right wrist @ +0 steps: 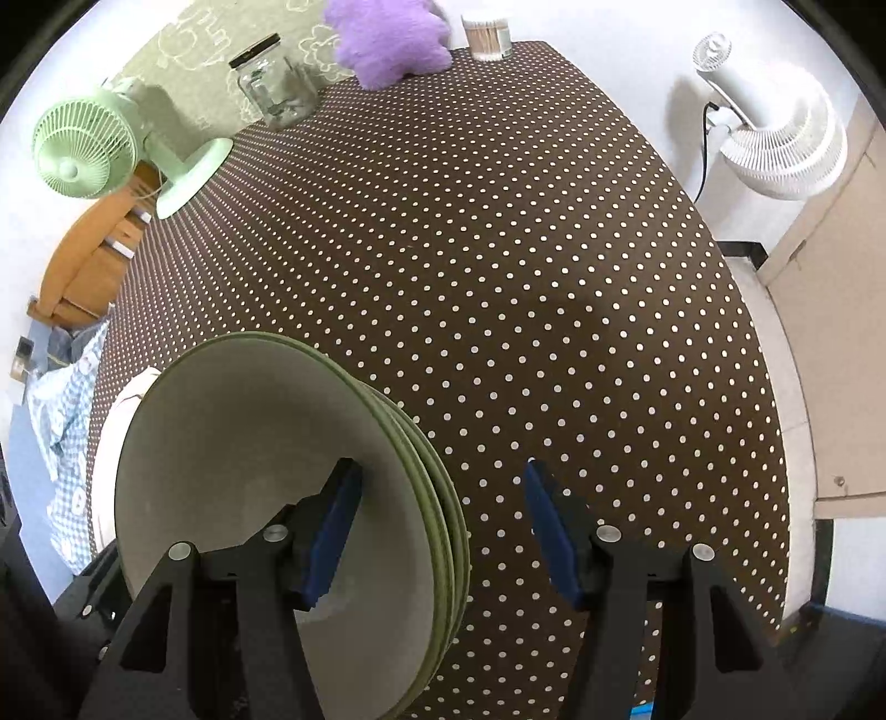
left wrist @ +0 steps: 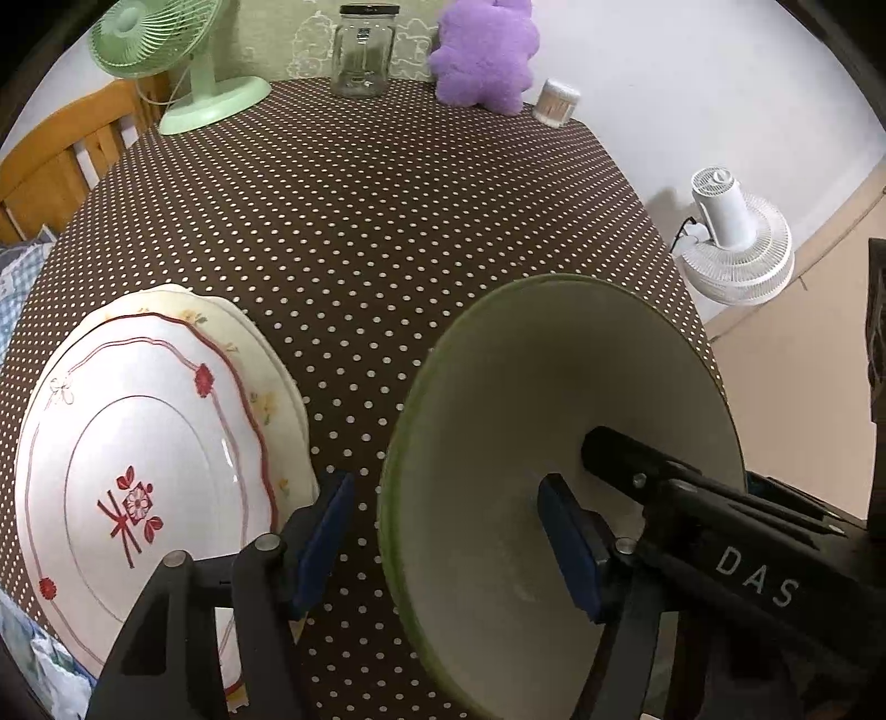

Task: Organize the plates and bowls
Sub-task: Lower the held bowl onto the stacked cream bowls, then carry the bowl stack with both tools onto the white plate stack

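A stack of green-rimmed bowls (left wrist: pixel 531 399) sits on the dotted table near the front right edge; it also shows in the right wrist view (right wrist: pixel 255 421). White plates with red flower trim (left wrist: pixel 144 421) are stacked to its left, and a sliver of them (right wrist: pixel 119 404) peeks out behind the bowls. My left gripper (left wrist: pixel 448 543) is open, its jaws astride the near rim of the green bowls, right pad inside the top bowl. My right gripper (right wrist: pixel 443 537) is open too, its jaws astride the bowls' right rim, left pad inside the top bowl. The right gripper's black finger (left wrist: pixel 664 476) reaches into the bowl.
A green desk fan (left wrist: pixel 183 61), a glass jar (left wrist: pixel 362 50), a purple plush toy (left wrist: pixel 487 55) and a tub of cotton swabs (left wrist: pixel 556 99) stand along the table's far edge. A white floor fan (left wrist: pixel 731 238) stands off the right edge. A wooden chair (left wrist: pixel 61 160) is left.
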`<state>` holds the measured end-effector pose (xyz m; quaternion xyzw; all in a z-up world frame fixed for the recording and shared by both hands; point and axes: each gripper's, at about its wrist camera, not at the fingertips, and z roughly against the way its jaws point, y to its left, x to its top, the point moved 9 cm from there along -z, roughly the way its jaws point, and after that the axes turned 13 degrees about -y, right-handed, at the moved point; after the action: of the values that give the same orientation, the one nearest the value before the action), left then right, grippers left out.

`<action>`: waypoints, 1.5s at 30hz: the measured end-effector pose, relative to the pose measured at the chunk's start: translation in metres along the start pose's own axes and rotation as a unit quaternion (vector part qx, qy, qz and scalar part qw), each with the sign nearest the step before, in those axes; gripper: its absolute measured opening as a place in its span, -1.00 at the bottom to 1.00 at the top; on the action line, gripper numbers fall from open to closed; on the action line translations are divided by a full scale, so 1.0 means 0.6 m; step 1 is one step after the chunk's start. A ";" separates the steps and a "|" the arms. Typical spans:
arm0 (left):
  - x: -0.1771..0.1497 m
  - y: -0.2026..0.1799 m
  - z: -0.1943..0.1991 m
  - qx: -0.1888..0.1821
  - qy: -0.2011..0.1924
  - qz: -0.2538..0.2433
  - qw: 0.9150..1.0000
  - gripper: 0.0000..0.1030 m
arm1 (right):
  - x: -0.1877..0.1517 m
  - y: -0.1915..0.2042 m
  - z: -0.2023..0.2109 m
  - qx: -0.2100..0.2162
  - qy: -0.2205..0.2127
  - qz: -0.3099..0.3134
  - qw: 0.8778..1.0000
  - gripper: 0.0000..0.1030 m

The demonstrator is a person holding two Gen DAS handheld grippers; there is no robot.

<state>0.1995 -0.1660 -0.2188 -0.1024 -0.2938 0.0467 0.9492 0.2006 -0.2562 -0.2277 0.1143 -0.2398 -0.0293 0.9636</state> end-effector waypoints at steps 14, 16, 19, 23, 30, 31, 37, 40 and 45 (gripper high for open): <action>-0.005 -0.005 0.001 -0.016 0.004 0.009 1.000 -0.06 | -0.004 0.021 0.000 0.027 0.010 0.008 1.000 -0.25; -0.005 -0.007 0.001 -0.012 0.004 0.009 1.000 -0.08 | -0.004 0.023 0.000 0.027 0.011 0.011 1.000 -0.25; -0.005 -0.007 0.002 -0.010 0.004 0.011 1.000 -0.10 | -0.006 0.024 -0.001 0.026 0.014 0.009 1.000 -0.24; -0.010 -0.007 0.006 -0.007 0.011 0.012 1.000 -0.12 | -0.010 0.020 0.002 0.024 0.021 0.007 0.999 -0.24; -0.010 -0.003 0.028 -0.002 0.004 0.010 1.000 -0.12 | -0.014 0.024 0.015 0.027 0.023 0.009 0.999 -0.24; -0.006 -0.005 0.031 -0.002 0.002 0.010 1.000 -0.12 | -0.011 0.025 0.019 0.027 0.021 0.009 0.999 -0.24; 0.022 -0.009 0.053 -0.004 -0.015 0.004 1.000 -0.13 | 0.010 0.028 0.049 0.028 0.004 0.014 1.000 -0.24; 0.033 -0.003 0.069 -0.007 -0.022 0.002 1.000 -0.13 | 0.019 0.041 0.064 0.026 -0.004 0.015 1.000 -0.24; 0.050 0.009 0.096 -0.010 -0.035 -0.004 0.999 -0.13 | 0.031 0.065 0.089 0.024 -0.017 0.017 0.999 -0.24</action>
<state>0.1912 -0.1465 -0.1571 -0.1091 -0.3278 0.0439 0.9374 0.1922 -0.2316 -0.1644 0.1324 -0.2592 -0.0088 0.9567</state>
